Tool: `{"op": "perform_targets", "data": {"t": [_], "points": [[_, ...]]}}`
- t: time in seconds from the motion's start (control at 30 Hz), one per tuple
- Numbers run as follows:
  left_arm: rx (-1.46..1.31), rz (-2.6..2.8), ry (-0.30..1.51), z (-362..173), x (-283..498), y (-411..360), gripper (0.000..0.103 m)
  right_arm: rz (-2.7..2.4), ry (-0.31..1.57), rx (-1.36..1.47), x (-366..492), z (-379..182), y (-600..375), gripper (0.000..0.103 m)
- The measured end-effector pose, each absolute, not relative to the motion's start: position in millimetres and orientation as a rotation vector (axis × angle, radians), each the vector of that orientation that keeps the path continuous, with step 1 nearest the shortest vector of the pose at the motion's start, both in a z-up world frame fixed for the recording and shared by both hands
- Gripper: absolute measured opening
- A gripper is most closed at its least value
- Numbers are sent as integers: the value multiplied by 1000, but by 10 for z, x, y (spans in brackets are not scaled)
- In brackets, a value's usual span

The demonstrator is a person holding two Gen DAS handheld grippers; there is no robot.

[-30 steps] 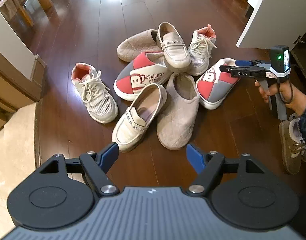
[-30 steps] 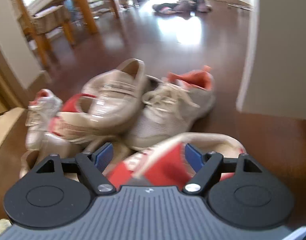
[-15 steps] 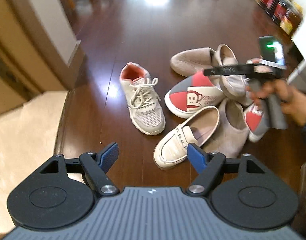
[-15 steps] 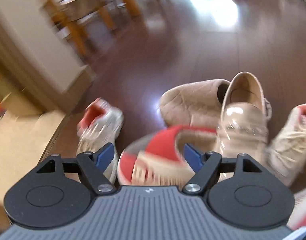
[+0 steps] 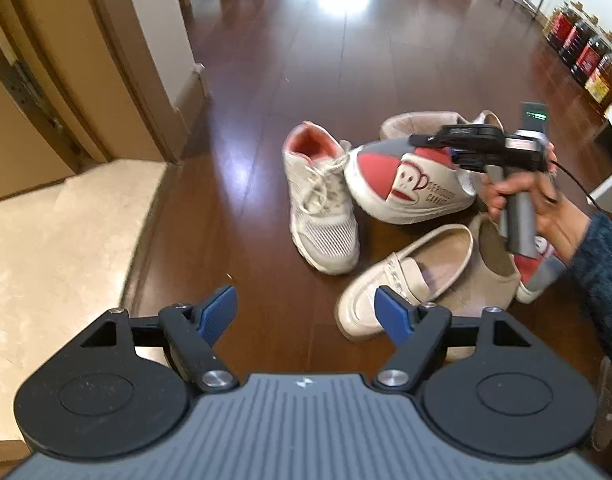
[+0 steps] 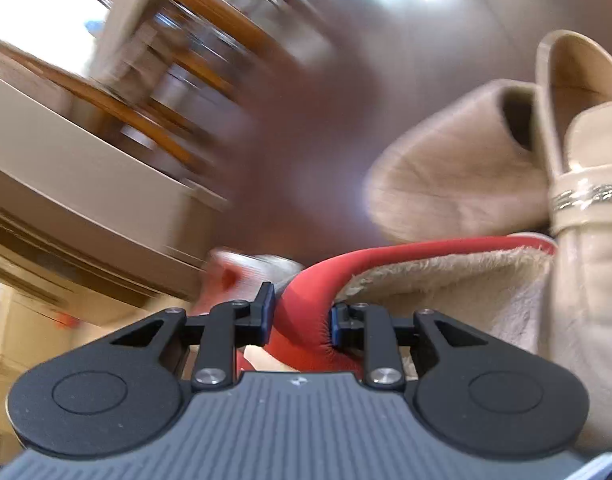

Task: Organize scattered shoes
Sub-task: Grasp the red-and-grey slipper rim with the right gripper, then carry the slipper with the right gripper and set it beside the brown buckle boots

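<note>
Shoes lie heaped on the dark wooden floor [image 5: 290,64], which is why both tools are aimed down at them. From the left wrist view, the left hand-held gripper [image 5: 306,314] hangs with its blue pads well apart and nothing between them; it looks to be waiting its turn, pointed at the cream loafer [image 5: 402,276] just beyond its right pad. A white mesh sneaker [image 5: 320,204] sits apart to the left of the pile, beside the red and grey monkey-print slip-on [image 5: 410,184]. A tan slipper [image 5: 492,276] lies under the loafer's heel. The person's right hand [image 5: 534,200] holds the right hand-held gripper [image 5: 430,140] over that slip-on's collar, a sensible place to pinch since the rim is thin and firm.

From the right wrist view, much blurred at the back, the right hand-held gripper [image 6: 300,316] is closing, its pads already pressing either side of the slip-on's red collar [image 6: 306,320], with the fleecy lining just to the right. A second cream loafer [image 6: 586,208] leans on the slip-on, and a second tan slipper [image 6: 454,172] lies behind, so lifting will likely disturb both.
</note>
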State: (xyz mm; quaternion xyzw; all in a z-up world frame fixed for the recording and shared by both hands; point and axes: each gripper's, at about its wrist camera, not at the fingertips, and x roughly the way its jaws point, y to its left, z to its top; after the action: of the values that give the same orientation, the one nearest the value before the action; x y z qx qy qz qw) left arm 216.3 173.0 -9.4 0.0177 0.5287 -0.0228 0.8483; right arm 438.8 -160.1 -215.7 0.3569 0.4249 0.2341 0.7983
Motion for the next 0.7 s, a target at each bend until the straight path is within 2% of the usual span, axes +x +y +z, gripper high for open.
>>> {"op": "perform_targets", "data": {"t": [0.07, 0.2, 0.3, 0.4, 0.53, 0.6, 0.7], "points": [[51, -31, 1102, -50, 2148, 1732, 77, 617, 827, 855, 4228, -1868, -1623, 21], [60, -20, 1065, 99, 2075, 1724, 77, 795, 759, 798, 3697, -1149, -1772, 17], [101, -34, 1045, 153, 2030, 1604, 77, 846, 799, 666, 3162, -736, -2105, 16], [178, -109, 1079, 87, 1965, 1294, 77, 855, 913, 459, 2562, -550, -2517, 16], [264, -244, 1129, -55, 1894, 785, 77, 851, 1165, 144, 1800, -757, -2940, 16], [312, -327, 1155, -143, 1864, 427, 77, 843, 1306, -6, 1434, -1087, -3076, 17], [352, -434, 1202, -271, 1765, -84, 77, 721, 1426, -205, 947, -1561, -3231, 29]]}}
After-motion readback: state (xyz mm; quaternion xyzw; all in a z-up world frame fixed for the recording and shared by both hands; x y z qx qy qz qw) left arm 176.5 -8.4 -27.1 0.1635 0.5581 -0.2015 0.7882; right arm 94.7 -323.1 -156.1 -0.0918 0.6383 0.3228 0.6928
